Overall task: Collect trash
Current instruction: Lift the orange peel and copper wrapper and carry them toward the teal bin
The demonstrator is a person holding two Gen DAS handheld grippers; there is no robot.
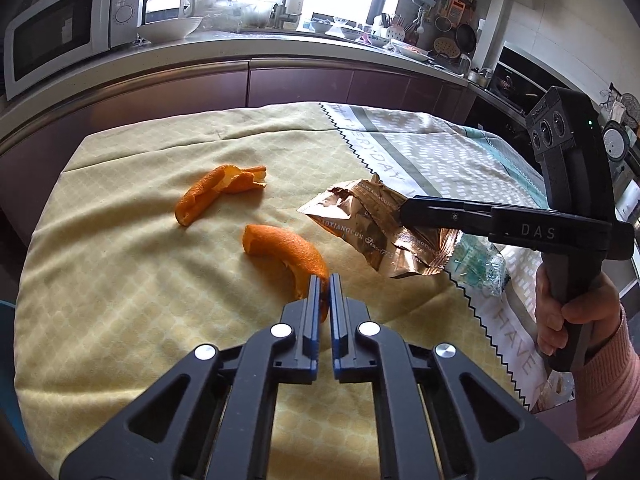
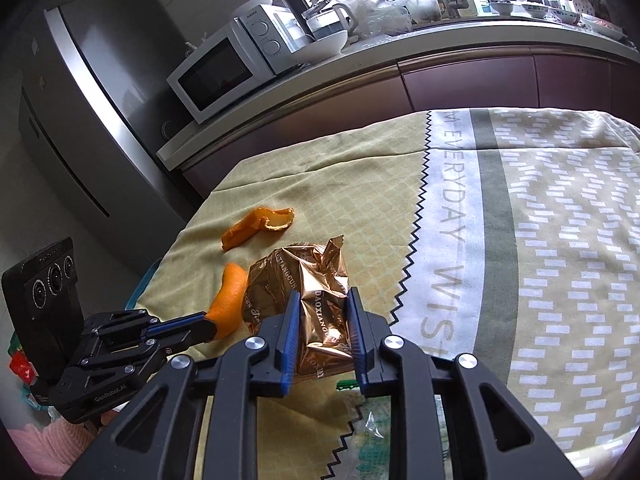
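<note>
While both tools sit low over the table (image 1: 100, 240), I can see each has its own piece of trash. My left tool (image 1: 325, 282) has its fingers nearly together on the near end of the closer orange peel (image 1: 286, 250), pinching the thin rind edge-on; that narrow grip suits a curled strip that would slip from a wider hold. From the right wrist view the same peel (image 2: 230, 296) sticks out of the left tool's tip, its far end seemingly resting on the yellow tablecloth (image 2: 360, 184). My right tool (image 2: 323, 300) stands partly open around the crumpled copper foil wrapper (image 2: 316, 280), with both blue pads (image 2: 290, 320) pressing its sides, so the bulk of the wrapper bunches between them and pokes out ahead. Beneath and just nearer than the wrapper lies a clear plastic wrapper with green print (image 1: 478, 266), touched by neither tool. Farther out on the left, a second orange peel (image 1: 216, 190) lies alone, well apart from both tools, and I judge it comes next. Beyond the table runs the kitchen counter with a microwave (image 1: 60, 32)
</note>
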